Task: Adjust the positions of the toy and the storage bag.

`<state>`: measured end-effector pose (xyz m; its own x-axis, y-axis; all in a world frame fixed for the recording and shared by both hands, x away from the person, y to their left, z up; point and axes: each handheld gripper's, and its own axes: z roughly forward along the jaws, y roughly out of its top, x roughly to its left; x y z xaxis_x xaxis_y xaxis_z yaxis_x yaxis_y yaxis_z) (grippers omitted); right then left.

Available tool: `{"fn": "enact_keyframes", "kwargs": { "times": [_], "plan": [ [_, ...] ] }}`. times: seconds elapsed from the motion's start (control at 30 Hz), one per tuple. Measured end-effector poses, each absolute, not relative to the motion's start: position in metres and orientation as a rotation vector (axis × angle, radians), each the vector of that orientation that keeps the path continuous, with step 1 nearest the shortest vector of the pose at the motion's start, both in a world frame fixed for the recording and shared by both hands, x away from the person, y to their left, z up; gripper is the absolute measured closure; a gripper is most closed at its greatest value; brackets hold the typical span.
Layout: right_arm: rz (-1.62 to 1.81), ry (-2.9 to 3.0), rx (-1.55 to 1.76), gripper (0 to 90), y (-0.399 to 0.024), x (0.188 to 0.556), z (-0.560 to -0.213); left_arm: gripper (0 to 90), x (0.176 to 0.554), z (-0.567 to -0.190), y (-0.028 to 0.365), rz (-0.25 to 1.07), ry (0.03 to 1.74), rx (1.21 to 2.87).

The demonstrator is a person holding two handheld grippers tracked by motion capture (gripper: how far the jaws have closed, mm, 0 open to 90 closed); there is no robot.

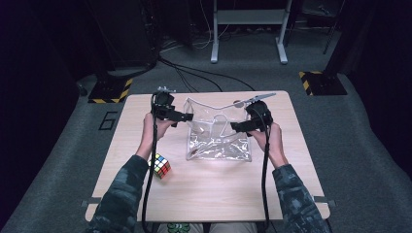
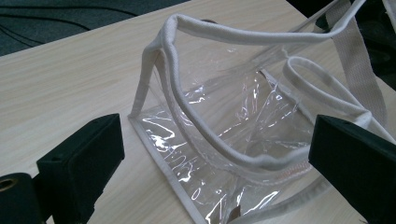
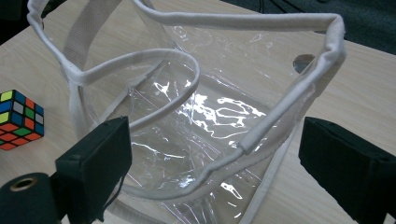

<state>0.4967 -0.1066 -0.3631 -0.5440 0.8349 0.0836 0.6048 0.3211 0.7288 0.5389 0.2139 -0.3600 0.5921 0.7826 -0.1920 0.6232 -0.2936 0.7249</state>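
Cube: we see a colour cube [image 1: 162, 166] near the surface's [image 1: 209, 189] left edge, toward the near side, just beside the person's left forearm [image 1: 127, 191]; it sits well apart from the bag. The right gripper view catches it too [image 3: 18, 119], left of the bag.

Left gripper: we see the left gripper [image 1: 182, 116] held in the left hand [image 1: 154, 127] at the bag's left side, toward the far-left part of the surface. In the left gripper view its jaws stand wide apart, with the bag's rim [image 2: 219, 140] between them. Whether either jaw touches the rim we cannot tell.

Bag: we see a clear plastic bag [image 1: 218, 141] with white fabric trim, standing open at the middle of the surface, a bit toward the far edge. Mouth faces up. A white loop handle [image 3: 135, 88] hangs down inside. A round hole [image 3: 303, 60] shows in the surface beyond the bag.

Right gripper: we see the right gripper [image 1: 238, 127] held in the right hand [image 1: 272, 141] at the bag's right side. In the right gripper view its jaws are wide, straddling the near trimmed edge [image 3: 261, 135] of the bag. Contact we cannot tell.

Cables: a black cable [image 1: 265, 184] trails from each gripper toward the near edge.
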Motion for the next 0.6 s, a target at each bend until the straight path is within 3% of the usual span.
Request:
{"fn": "enact_keyframes", "kwargs": {
  "times": [0.33,0.5,0.6],
  "plan": [
    [1.007,2.291,1.332,13.1,-0.104,0.504,-0.373,9.5,0.546,-0.372,0.209,0.229,1.151,2.025],
    [0.997,2.296,1.350,14.8,-0.104,0.507,-0.378,16.6,0.546,-0.379,0.205,0.225,1.158,2.046],
    [0.968,2.312,1.357,19.0,-0.103,0.509,-0.383,26.7,0.546,-0.385,0.201,0.225,1.178,2.069]
  ]
}}
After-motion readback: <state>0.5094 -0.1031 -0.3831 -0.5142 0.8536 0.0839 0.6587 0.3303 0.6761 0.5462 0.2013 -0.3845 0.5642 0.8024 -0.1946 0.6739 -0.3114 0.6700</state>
